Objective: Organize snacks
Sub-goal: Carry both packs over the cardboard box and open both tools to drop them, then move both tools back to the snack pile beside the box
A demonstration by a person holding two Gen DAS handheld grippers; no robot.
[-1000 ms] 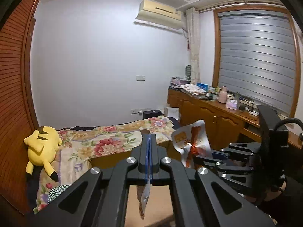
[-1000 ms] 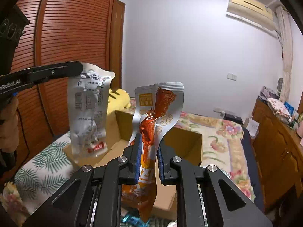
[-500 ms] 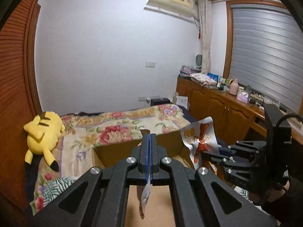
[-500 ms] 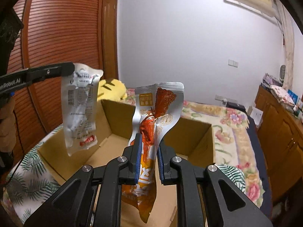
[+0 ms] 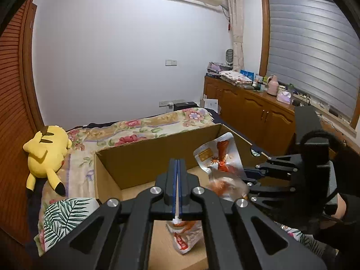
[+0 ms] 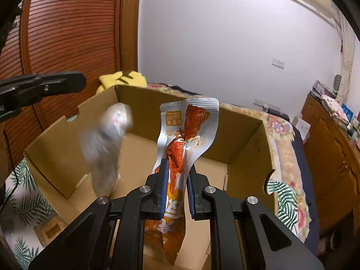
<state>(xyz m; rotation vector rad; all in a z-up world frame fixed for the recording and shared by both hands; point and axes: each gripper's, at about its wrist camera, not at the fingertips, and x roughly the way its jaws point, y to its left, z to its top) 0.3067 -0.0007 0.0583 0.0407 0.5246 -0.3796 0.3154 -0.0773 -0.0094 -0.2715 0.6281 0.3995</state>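
Both claws were over the open cardboard box (image 6: 245, 132) on the bed, so the step in hand was likely dropping snacks in. The right claw (image 6: 176, 181) pinched an orange-and-silver snack pouch (image 6: 189, 130) that stood up between its pads. The left claw (image 5: 178, 186), pressed together, pinched a silver snack packet (image 5: 183, 239) hanging just beneath it. Next, each claw would need to spread above the box floor. Count: two packets, two claws, one box; farther off, one yellow plush toy (image 5: 46, 151).
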